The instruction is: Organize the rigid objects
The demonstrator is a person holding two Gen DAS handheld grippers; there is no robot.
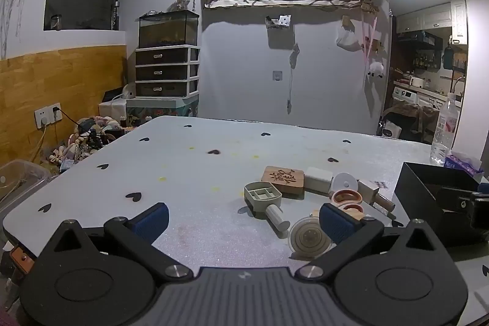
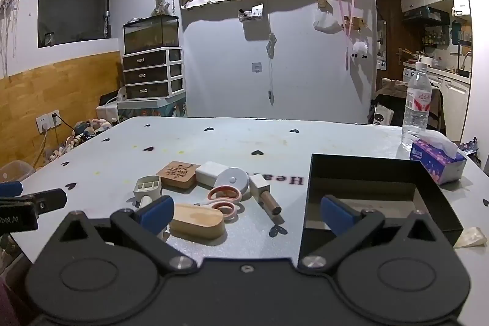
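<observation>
A cluster of rigid objects lies on the pale table: a carved wooden block, a white box, a white disc, pink-handled scissors, a white-and-wood stamp, a light wooden case, a grey scoop mould and a round clear spool. An open black box stands right of them. My left gripper is open and empty, its right finger beside the spool. My right gripper is open and empty, between the case and the box.
A tissue pack and a water bottle stand behind the black box. A small pale scrap lies at the table's right edge. Drawers with a tank and floor clutter are at the far left.
</observation>
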